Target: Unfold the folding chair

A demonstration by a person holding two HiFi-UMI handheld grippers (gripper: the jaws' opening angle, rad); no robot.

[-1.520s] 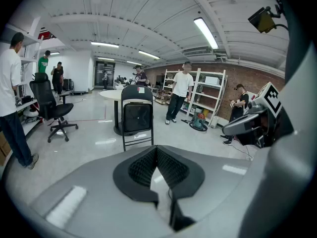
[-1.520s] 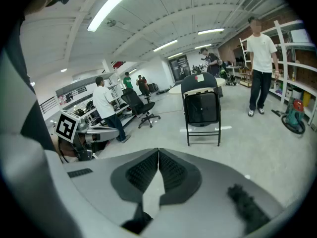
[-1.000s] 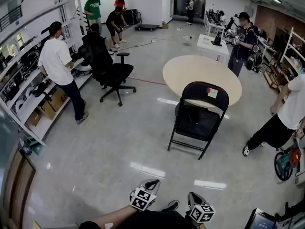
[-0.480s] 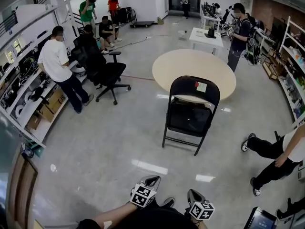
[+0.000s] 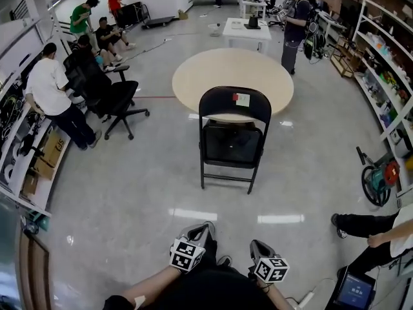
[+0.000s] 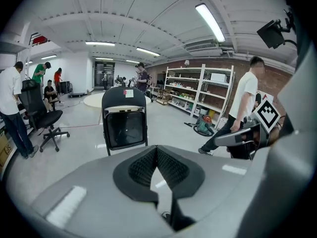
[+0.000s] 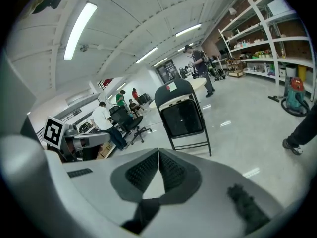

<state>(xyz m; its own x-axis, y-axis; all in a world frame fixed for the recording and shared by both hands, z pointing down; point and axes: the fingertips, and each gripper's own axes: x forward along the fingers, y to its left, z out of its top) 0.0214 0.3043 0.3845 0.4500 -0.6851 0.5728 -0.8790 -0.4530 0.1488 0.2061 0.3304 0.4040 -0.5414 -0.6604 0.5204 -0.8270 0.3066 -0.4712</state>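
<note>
Far left of the fingers, a person in a white shirt (image 5: pixel 51 92) stands at shelving, an office chair (image 5: pixel 106 95) just beside. The left gripper (image 5: pixel 202 228) sits low in the head view, its 2 jaws pressed together with nothing between them. Ahead of both sets of fingertips, well apart from them, the chair (image 5: pixel 232 141) stands upright on the floor, its seat panel raised flat within the frame. A round table (image 5: pixel 232 76) sits just beyond it. The right gripper (image 5: pixel 257 246) is near the left, jaws likewise closed and empty. Right of its fingers, a second person's legs (image 5: pixel 361 228) stretch across the floor.
</note>
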